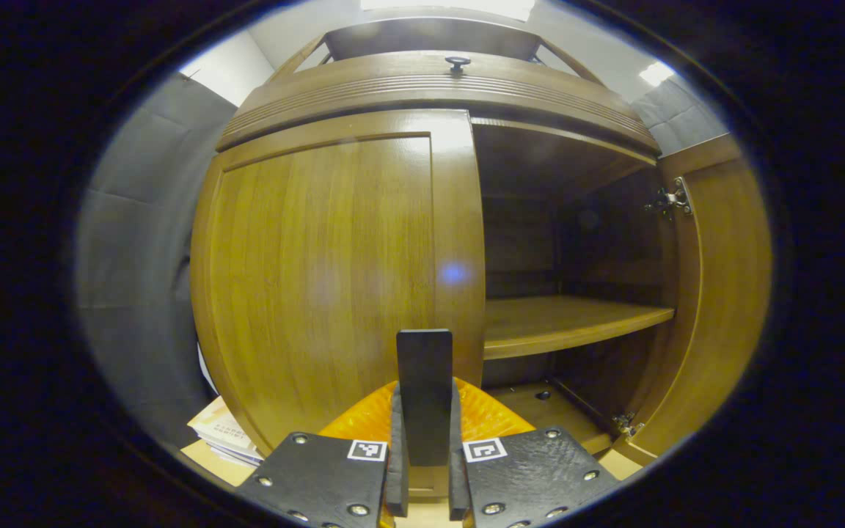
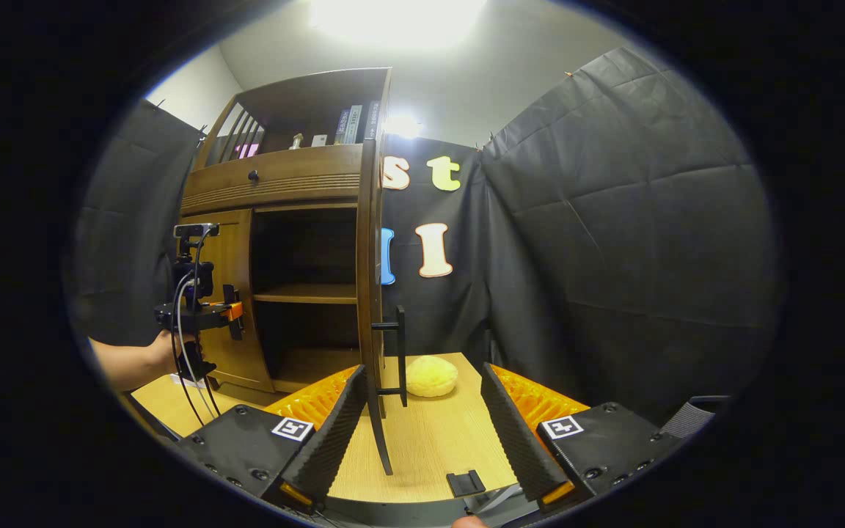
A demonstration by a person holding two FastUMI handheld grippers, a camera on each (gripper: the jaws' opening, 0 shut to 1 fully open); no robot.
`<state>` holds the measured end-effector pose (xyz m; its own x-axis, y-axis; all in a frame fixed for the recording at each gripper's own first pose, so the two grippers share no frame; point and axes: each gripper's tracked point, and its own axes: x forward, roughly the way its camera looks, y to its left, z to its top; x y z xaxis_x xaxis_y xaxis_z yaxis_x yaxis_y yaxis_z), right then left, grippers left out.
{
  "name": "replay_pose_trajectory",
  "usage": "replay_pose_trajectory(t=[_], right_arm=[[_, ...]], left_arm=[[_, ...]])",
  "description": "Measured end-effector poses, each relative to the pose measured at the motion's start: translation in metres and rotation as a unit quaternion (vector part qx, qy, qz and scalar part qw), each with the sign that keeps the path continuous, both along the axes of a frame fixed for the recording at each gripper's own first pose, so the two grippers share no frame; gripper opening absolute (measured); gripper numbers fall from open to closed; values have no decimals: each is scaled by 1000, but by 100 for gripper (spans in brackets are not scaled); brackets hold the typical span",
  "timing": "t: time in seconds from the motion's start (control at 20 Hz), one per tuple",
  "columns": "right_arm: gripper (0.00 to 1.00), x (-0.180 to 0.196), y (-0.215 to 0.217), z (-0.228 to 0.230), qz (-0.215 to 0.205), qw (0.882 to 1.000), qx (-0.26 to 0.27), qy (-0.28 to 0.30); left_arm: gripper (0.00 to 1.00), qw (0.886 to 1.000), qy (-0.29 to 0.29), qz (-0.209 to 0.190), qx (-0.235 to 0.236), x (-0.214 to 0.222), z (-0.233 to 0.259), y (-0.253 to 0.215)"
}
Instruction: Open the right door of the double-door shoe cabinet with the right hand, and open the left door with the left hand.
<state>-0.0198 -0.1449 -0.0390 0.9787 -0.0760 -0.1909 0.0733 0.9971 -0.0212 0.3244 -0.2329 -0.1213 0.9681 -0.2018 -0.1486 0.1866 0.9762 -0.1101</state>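
The shoe cabinet (image 1: 422, 88) is made of shiny brown wood with long grain lines; it stands on a pale wooden table (image 2: 430, 440). Its left door (image 1: 320, 279) is a flat panel with a plain frame, and it sits closed. The right door (image 1: 716, 293) is swung wide open; two small metal hinges (image 1: 670, 199) show on its inner edge. Inside, a flat wooden shelf (image 1: 569, 323) runs across the dark space. A ribbed strip of wood runs over the doors, and a small round knob (image 1: 457, 63) sits above it.

In the left gripper view, the left gripper (image 1: 424, 469) is right in front of the closed left door; its two fingers are pressed onto a flat dark bar handle (image 1: 424, 389) that stands upright between them — a snug pinch.

In the right gripper view, the right gripper (image 2: 419, 433) has its jaws spread wide; the thin edge of the open right door stands between them, and I cannot tell if either finger touches it. A dark bar-shaped handle (image 2: 399, 352) sticks out from that door. A soft, round yellow lump (image 2: 431, 375) lies on the table just past it; a small black clip (image 2: 465, 482) lies nearer. Farther off, a hand (image 2: 166, 352) holds the other gripper against the left door — wires hang from it. Books (image 2: 353, 123) stand on top of the cabinet.
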Motion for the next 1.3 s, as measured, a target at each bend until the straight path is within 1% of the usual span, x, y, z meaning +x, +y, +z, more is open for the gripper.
replay_pose_trajectory(t=[0.05,0.1,0.15,0.2,0.25,0.4,0.45,0.5,0.55,0.6,0.65,0.7,0.75,0.85,0.9,0.95,1.15,1.2,1.3], right_arm=[[97,1,2,1,5,1000,3,-2],[92,3,4,2,9,1000,5,-5],[97,4,6,3,13,1000,6,-8],[92,6,9,4,17,1000,7,-9],[97,7,11,3,22,1000,7,-10],[97,12,21,5,39,999,14,-15],[92,14,25,5,44,999,17,-17],[92,16,29,6,49,998,19,-19],[97,17,34,5,56,998,21,-20],[93,19,39,5,62,998,22,-21],[92,20,42,4,67,997,23,-21],[97,23,47,5,73,997,25,-23],[92,23,52,5,79,996,29,-24],[92,26,61,6,88,995,34,-25],[92,27,65,6,92,995,34,-26],[92,28,70,6,95,994,34,-27],[92,34,88,9,111,992,45,-33],[97,36,91,11,111,992,48,-35],[97,39,100,14,115,991,56,-42]], left_arm=[[26,1000,0,-3,-2,-2,1,1],[20,1000,1,-6,-8,-5,1,1],[20,1000,1,-10,-11,-9,2,3],[26,1000,1,-12,-12,-14,3,6],[25,1000,1,-12,-14,-20,4,8],[23,1000,1,-8,-18,-41,7,19],[26,1000,2,-8,-21,-48,8,22],[26,1000,3,-8,-23,-55,9,26],[26,1000,4,-9,-23,-60,10,29],[23,1000,4,-11,-22,-67,10,33],[26,1000,5,-12,-22,-73,11,37],[26,1000,5,-12,-24,-79,11,42],[23,1000,6,-10,-26,-85,11,46],[23,1000,7,-4,-27,-96,13,56],[25,1000,7,-2,-29,-103,13,61],[23,999,8,-1,-31,-109,13,66],[25,999,14,6,-37,-133,15,91],[24,999,16,8,-38,-138,14,98],[23,999,20,7,-38,-146,15,109]])
